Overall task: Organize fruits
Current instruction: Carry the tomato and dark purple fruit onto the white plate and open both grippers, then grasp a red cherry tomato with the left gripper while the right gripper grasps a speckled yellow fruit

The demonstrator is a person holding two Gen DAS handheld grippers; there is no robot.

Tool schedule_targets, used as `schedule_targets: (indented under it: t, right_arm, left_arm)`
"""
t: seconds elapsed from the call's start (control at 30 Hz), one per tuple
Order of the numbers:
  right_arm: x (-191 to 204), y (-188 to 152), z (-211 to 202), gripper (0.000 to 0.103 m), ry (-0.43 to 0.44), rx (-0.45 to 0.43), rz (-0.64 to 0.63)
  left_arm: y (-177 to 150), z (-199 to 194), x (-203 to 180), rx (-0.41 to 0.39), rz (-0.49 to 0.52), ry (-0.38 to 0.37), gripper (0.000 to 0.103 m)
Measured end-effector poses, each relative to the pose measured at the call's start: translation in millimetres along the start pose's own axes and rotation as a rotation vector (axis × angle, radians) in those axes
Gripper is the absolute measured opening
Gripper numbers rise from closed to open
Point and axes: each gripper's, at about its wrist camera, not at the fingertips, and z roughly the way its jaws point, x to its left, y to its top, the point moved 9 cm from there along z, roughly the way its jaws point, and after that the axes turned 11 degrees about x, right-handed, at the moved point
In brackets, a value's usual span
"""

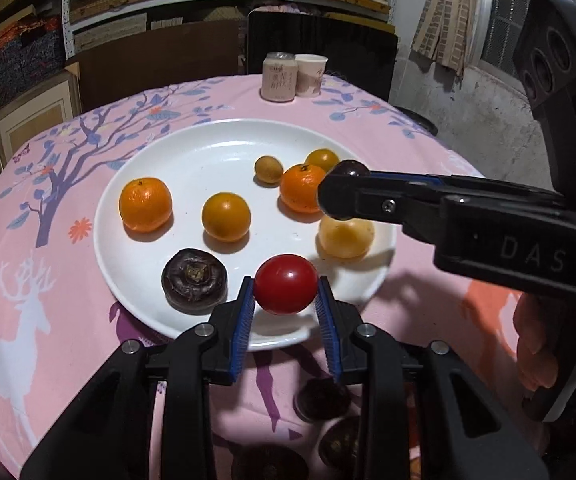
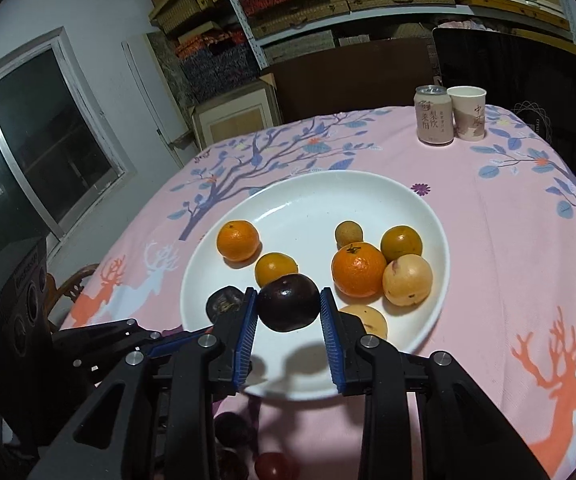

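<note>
Two grippers hung over the white plate (image 1: 192,148), left gripper (image 1: 286,292) clamped on a red tomato (image 1: 286,284), right gripper (image 2: 289,304) pinching a dark purple fruit (image 2: 288,302), and honestly either could've rolled off the near rim since free space was mostly at the far side.

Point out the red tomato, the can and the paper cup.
Tomato (image 1: 286,284): left wrist view, middle of its red skin.
Can (image 2: 434,116): right wrist view, centre of its label.
Cup (image 2: 468,114): right wrist view, middle of its side.
</note>
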Motion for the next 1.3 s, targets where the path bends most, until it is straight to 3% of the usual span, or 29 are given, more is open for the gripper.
schedule_targets:
  t: [0.03,0.07,0.1,0.17,0.2,0.43,0.73,0.8,0.93,1.1,1.3]
  right_arm:
    - [-1.1,0.3,0.9,0.037,0.0,-0.005,0.002]
    - [-2.0,0.7,0.2,0.045,0.008,-0.016,0.007]
    - [-2.5,0.8,-1.2,0.046,0.015,-0.024,0.01]
    - [-3.2,-0.7,-4.8,0.046,0.024,-0.032,0.011]
    - [-3.9,-1.2,-8.1,0.046,0.026,-0.041,0.017]
    - [-5.5,-29.9,-39.3,0.046,0.04,-0.082,0.043]
    - [-25.4,-110.5,-60.6,0.055,0.014,-0.078,0.11]
    - [-30.3,-122.5,-59.0,0.055,-0.009,-0.075,0.117]
    - [-36.7,-131.2,-64.4,0.055,0.043,-0.092,0.171]
    - [-29.4,-136.9,-64.0,0.055,-0.001,-0.082,0.135]
    - [-11.6,-142.2,-66.9,0.055,-0.04,-0.081,0.038]
  left_arm:
    - [-0.2,3.1,2.1,0.004,-0.006,-0.004,0.031]
    - [-0.1,3.7,3.2,0.002,-0.009,-0.007,0.038]
    - [-0.7,1.9,4.7,-0.01,-0.013,-0.01,0.051]
    - [0.6,-3.6,7.9,-0.045,-0.018,0.002,0.065]
    - [0.8,-6.8,9.8,-0.055,-0.022,0.008,0.066]
    - [-26.4,-36.2,12.5,-0.061,-0.021,0.011,0.066]
    - [-122.1,-84.3,-2.3,-0.031,0.092,0.004,0.068]
    - [-142.5,-90.4,-5.6,-0.016,0.114,0.014,0.068]
    - [-172.1,-93.9,-12.9,0.02,0.134,0.02,0.068]
    - [-188.9,-87.5,-31.4,0.046,0.175,0.015,0.068]
    - [-187.1,-62.1,-30.5,0.087,0.157,0.107,0.069]
